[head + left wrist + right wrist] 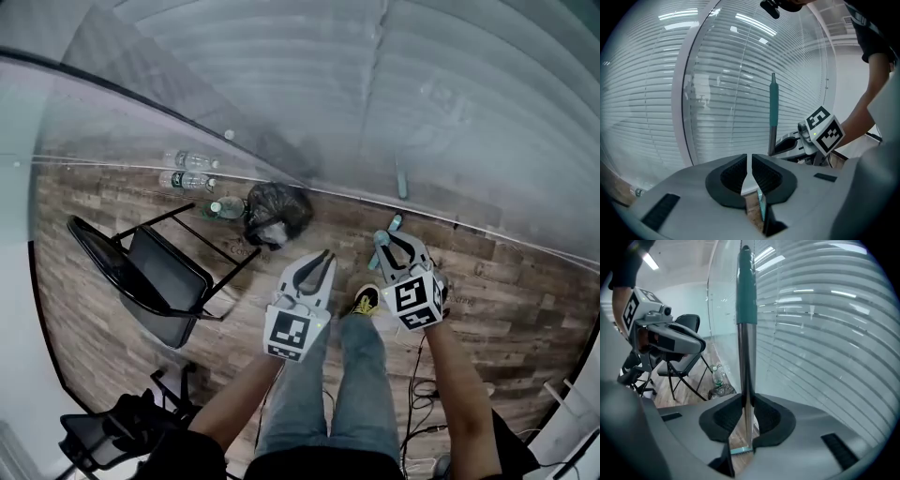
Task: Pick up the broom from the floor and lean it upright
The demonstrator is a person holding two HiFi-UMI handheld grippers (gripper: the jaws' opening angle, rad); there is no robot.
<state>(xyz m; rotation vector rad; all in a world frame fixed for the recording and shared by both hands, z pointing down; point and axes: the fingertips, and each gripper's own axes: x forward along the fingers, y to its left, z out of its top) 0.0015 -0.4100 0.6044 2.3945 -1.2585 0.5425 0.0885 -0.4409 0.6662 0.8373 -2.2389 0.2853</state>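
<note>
Wooden floor [487, 281] runs under the person's feet, up to a big see-through wall. Closest to us are the two tools. The right tongs [746, 413] are clamped on the shiny pole of the broom [746, 357], and the pole points up past them to its green grip at the top, right in front of the blinds. The left tongs [749, 173] are pressed together with only a thin slit between them, and nothing is in them. They hang just beside the right ones. To do this step well, I think the right tongs should hold tight so the pole cannot slip or spin. The brush end should sit flat on the floor first. Then the green top can tip softly onto the wall, and the tongs should let go only when the broom rests by itself. The left tongs could help steady the pole. Farther off stand a black folding chair [159, 272], a black bag [277, 214] and some bottles [187, 178] by the glass wall [375, 112]. The brush end of the broom is hidden below the tongs, so I cannot tell if it touches the floor.
</note>
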